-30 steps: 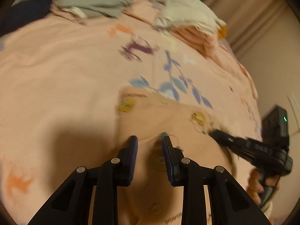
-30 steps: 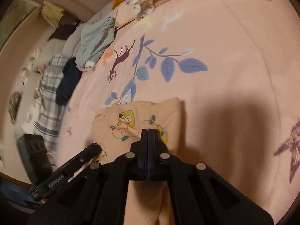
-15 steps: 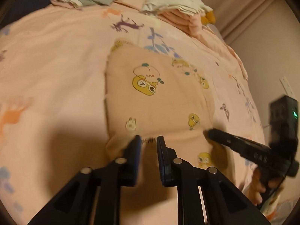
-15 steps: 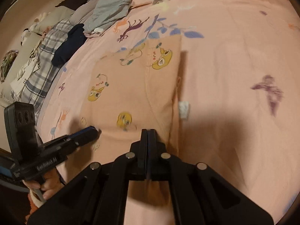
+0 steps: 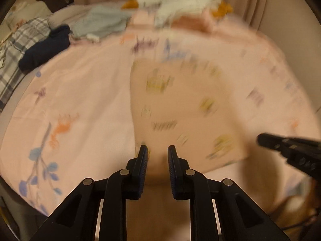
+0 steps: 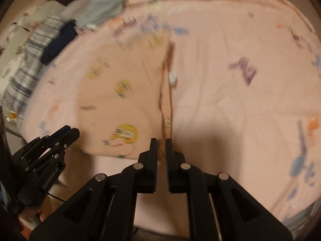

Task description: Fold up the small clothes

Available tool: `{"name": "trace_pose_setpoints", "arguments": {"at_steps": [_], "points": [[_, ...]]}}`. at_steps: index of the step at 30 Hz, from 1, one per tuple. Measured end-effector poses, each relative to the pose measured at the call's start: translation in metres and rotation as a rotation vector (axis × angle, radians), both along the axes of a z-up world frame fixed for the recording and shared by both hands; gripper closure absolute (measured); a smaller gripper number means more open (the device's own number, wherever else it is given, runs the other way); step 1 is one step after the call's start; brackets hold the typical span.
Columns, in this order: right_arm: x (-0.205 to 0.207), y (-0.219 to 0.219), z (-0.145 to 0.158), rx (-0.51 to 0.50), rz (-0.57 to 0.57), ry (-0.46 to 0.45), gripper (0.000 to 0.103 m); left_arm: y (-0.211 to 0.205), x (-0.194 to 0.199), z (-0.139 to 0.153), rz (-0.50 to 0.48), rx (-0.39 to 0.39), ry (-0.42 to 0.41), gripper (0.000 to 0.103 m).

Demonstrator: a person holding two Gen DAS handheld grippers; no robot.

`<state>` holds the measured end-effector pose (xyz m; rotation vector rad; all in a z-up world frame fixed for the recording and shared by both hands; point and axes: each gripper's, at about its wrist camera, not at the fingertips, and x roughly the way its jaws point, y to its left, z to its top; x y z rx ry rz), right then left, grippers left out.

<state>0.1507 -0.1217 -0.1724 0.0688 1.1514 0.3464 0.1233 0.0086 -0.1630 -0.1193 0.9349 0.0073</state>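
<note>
A small peach garment with yellow cartoon prints lies flat on the pink bed sheet. It also shows in the right wrist view. My left gripper is open and empty at the garment's near edge. My right gripper is slightly open and empty at the garment's near right corner, by its seam. The right gripper's tip shows at the right of the left wrist view. The left gripper shows at the lower left of the right wrist view. Both views are blurred.
A dark navy garment, a pale grey-blue garment and a plaid cloth lie at the bed's far left. A white plush duck and folded pink cloth sit at the far edge before curtains.
Both grippers have drawn back toward the bed's near edge and the garment now lies spread out. The right gripper, shut before, has opened slightly and let go. The left gripper has opened wider.
</note>
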Motion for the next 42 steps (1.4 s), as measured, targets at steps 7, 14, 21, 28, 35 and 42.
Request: {"name": "trace_pose_setpoints", "arguments": {"at_steps": [7,14,21,28,35,42], "points": [[-0.041,-0.025,0.103,0.189,-0.063,-0.215,0.018,0.012,-0.042,0.114,0.114,0.050,-0.282,0.019],[-0.071,-0.016,0.107,0.171,-0.019,-0.245,0.004,0.015,-0.056,0.093,0.094,-0.103,-0.241,0.001],[-0.074,-0.007,0.106,0.158,0.014,-0.237,0.004,0.002,-0.066,0.093,0.086,-0.005,-0.238,0.001],[-0.078,-0.006,0.109,0.149,0.010,-0.254,0.004,0.007,-0.071,0.089,0.098,-0.006,-0.225,0.001],[-0.077,-0.006,0.103,0.132,-0.010,-0.239,0.004,0.015,-0.072,0.087,0.127,-0.027,-0.221,0.001],[-0.074,-0.010,0.102,0.108,-0.061,-0.246,0.004,0.013,-0.076,0.090,0.144,0.010,-0.253,0.001]]}}
